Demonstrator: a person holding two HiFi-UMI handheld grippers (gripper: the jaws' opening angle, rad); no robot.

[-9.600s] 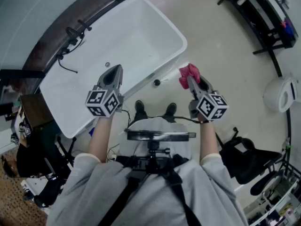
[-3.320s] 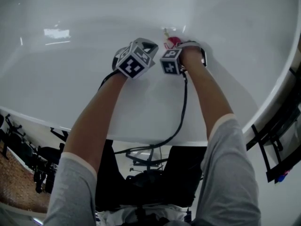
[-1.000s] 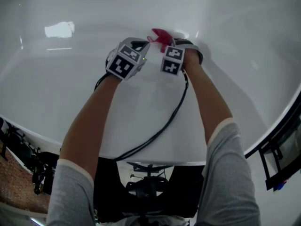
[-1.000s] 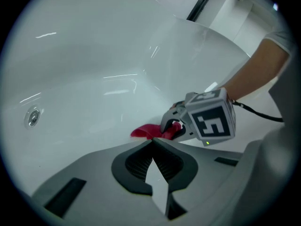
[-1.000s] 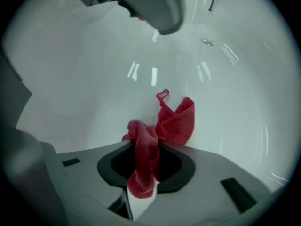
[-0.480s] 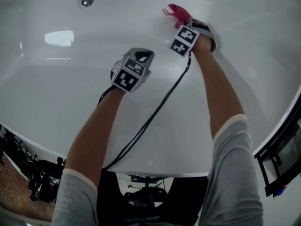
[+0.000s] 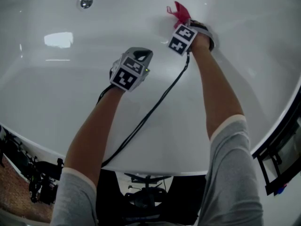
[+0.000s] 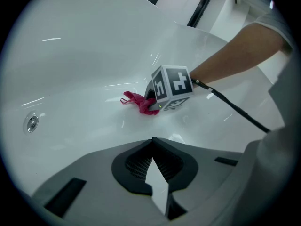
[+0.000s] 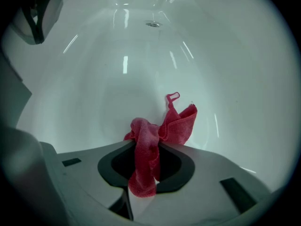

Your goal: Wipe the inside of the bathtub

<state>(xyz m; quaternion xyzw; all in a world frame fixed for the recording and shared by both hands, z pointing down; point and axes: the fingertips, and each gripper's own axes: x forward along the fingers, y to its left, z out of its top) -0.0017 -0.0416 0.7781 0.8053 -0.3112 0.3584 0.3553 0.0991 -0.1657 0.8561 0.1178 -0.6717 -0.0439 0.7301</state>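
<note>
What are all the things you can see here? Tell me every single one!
bathtub: one, white, fills most of the head view.
round metal fitting: one, silver, tub wall, top left.
cloth: one, pink-red, against the tub's inside.
cable: one, black, across the tub towards its rim.
black frame: one, outside the tub, lower right.
left gripper: one, grey, shut and empty, over the tub's inside.
right gripper: one, grey, shut on the cloth.
marker cubes: two, black-and-white, one per gripper.
arms: two, bare, grey sleeves.
</note>
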